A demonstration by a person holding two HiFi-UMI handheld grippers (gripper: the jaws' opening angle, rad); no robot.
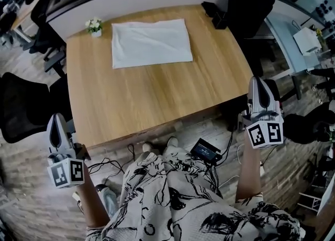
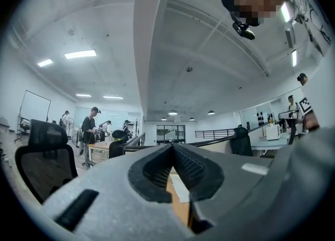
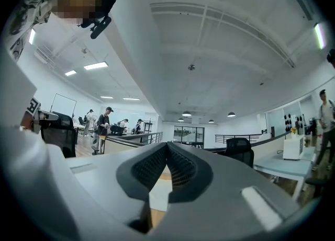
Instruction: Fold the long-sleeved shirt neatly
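Left gripper (image 1: 56,118) and right gripper (image 1: 256,82), head view: each held off the table (image 1: 157,99) beside a near corner, bare wood ahead; long-sleeved shirt (image 1: 151,42) lies as a folded white rectangle at the far edge, well apart from both. Left gripper view: jaws pressed together, empty, shirt beyond. Right gripper view: jaws together, empty; open office behind

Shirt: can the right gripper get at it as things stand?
Probably yes, with a long reach. The right gripper is held off the near right corner of the table, fingers shut, and only bare wood lies between it and the shirt.
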